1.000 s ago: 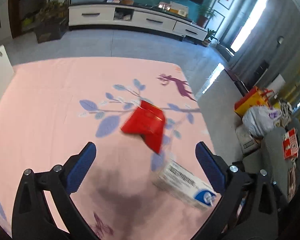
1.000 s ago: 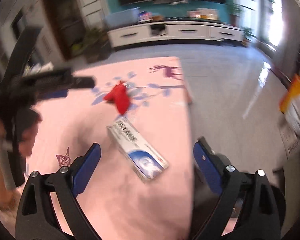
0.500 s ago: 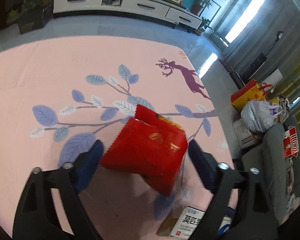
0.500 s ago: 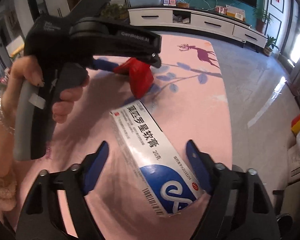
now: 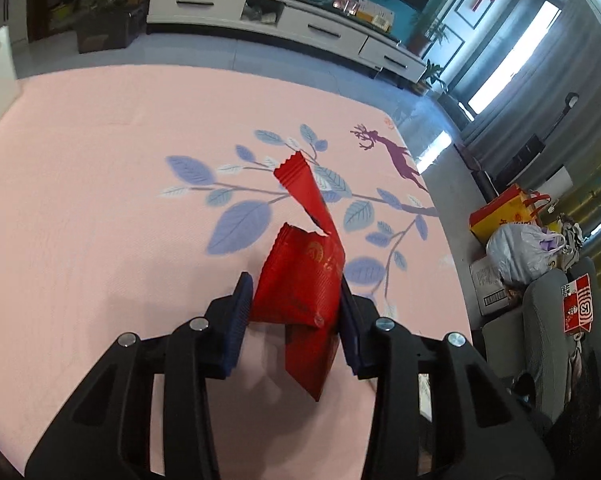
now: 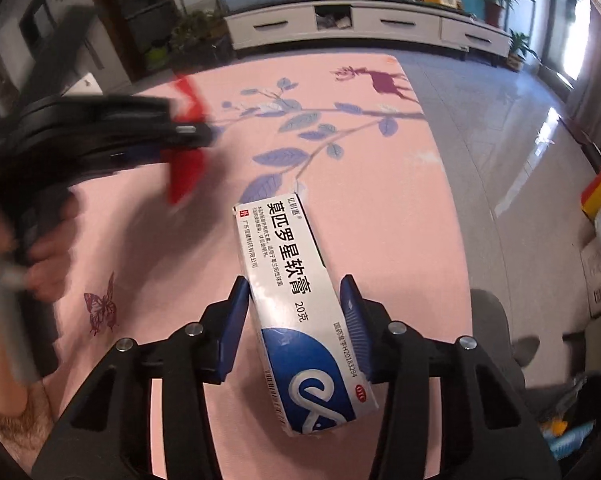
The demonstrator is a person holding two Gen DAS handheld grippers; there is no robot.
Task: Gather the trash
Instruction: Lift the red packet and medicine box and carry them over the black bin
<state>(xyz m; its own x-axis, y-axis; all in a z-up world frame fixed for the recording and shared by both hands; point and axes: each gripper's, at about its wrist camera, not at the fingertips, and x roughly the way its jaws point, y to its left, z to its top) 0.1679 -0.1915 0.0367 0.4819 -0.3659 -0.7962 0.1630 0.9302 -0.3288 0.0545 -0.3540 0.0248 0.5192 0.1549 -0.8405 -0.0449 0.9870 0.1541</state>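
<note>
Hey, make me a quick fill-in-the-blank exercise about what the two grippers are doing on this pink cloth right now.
1. The left hand-held gripper has been closing on a ____ wrapper.
2. The right hand-held gripper has been closing around a white and blue ____.
3. The purple animal printed on the pink cloth is a ____.

Missing words: red; box; deer

Left gripper point(image 6: 188, 136) motion-blurred, right view

Left gripper point(image 5: 296, 300) and right gripper point(image 6: 294, 312), jaws just closing.
</note>
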